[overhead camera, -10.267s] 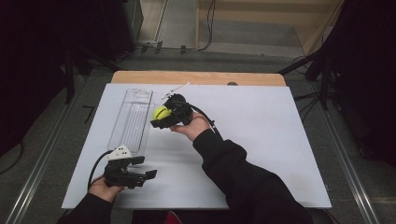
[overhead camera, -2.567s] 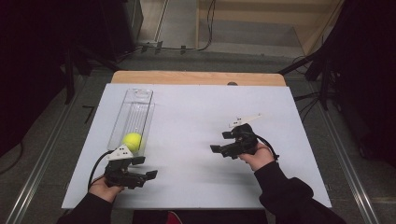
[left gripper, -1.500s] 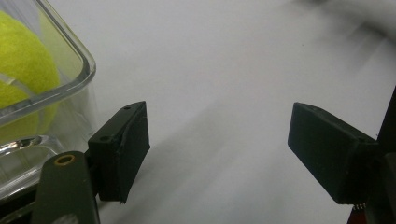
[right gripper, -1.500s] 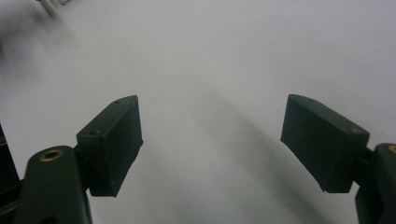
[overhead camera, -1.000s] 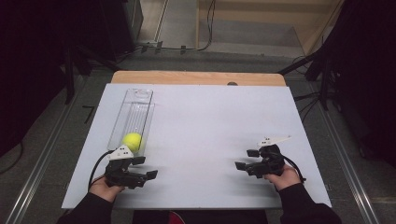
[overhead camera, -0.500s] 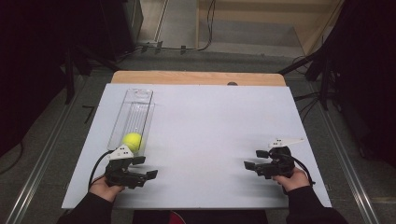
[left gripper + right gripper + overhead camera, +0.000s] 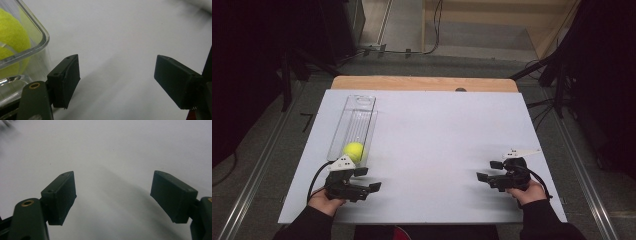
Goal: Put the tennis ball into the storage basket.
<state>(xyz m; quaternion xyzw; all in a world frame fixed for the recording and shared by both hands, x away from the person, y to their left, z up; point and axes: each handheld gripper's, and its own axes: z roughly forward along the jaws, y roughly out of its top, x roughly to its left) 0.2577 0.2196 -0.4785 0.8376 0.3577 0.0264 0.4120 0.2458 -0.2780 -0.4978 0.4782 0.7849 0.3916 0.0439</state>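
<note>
A yellow-green tennis ball [image 7: 354, 150] lies inside a long clear plastic container [image 7: 357, 107] that rests on the left part of the white tabletop [image 7: 437, 130], its length running from the far edge toward the near one. The ball sits at the container's near end, against or just short of the end wall; the far stretch of the container holds nothing else that can be made out. The left hand-held gripper [image 7: 368, 180] sits near the tabletop's near left corner, just in front of the container's near end, held by the person's left hand [image 7: 326, 200], with its cable looping out toward the left edge. Its jaws stand wide apart with only bare tabletop between them. In the left gripper view the rounded corner of the container [image 7: 37, 32] is just beside one jaw, and the ball [image 7: 12, 32] shows through the clear wall; whether the jaw touches the wall cannot be told. The right hand-held gripper [image 7: 489, 171] is near the tabletop's near right corner, well apart from the container and the ball, held by the person's right hand [image 7: 528, 191], pointing toward the left edge. In the right gripper view its jaws also stand apart and grip nothing, with plain white tabletop [image 7: 112, 150] and their soft shadow between them.
</note>
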